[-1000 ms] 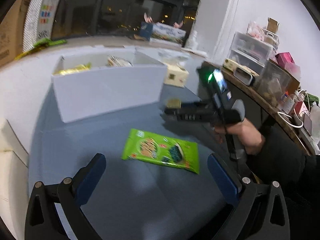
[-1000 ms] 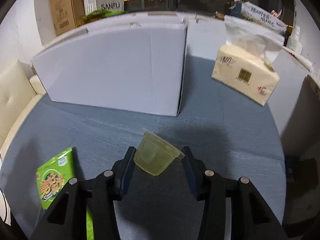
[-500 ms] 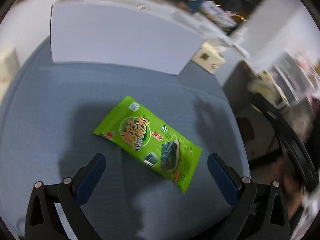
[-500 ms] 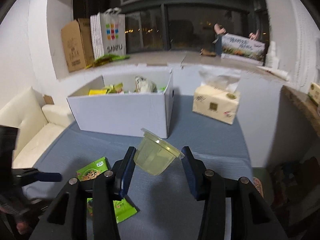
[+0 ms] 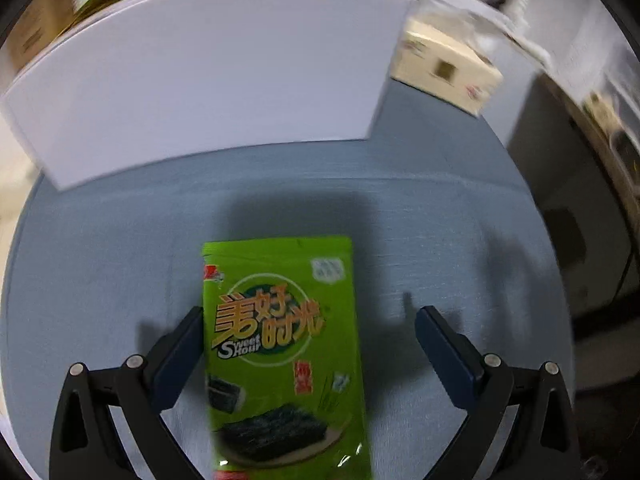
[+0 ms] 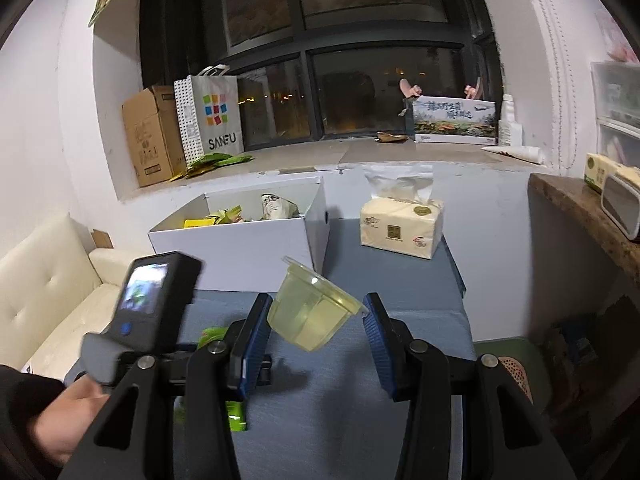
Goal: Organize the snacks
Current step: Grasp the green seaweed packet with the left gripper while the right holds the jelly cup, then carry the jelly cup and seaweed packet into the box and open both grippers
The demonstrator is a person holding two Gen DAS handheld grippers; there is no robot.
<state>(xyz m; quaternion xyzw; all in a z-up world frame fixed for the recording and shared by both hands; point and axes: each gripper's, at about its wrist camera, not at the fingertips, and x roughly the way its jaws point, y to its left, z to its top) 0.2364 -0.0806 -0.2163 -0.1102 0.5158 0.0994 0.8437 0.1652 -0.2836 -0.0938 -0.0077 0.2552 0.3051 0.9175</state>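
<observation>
A green seaweed snack packet (image 5: pixel 280 344) lies flat on the blue-grey table, lengthwise between the open fingers of my left gripper (image 5: pixel 308 344), which hangs low over it. The left finger pad (image 5: pixel 180 348) sits at the packet's left edge. My right gripper (image 6: pixel 316 320) is shut on a clear yellowish jelly cup (image 6: pixel 312 312), tilted, held above the table. The white cardboard box (image 6: pixel 248 244) with several snacks in it stands beyond; its blank side fills the left wrist view (image 5: pixel 208 84). The left gripper's body (image 6: pixel 152 300) and part of the packet (image 6: pixel 234 416) show in the right wrist view.
A tissue pack (image 6: pixel 400 226) stands right of the box, and also shows in the left wrist view (image 5: pixel 444 68). A cream sofa (image 6: pixel 48 292) is left of the table. A wooden shelf (image 6: pixel 584 216) is on the right. A windowsill holds a bag (image 6: pixel 210 116) and cartons.
My left gripper has swung down and closed in over the packet, which now lies between its fingers. My right gripper has lifted with the cup, so the box's inside now shows.
</observation>
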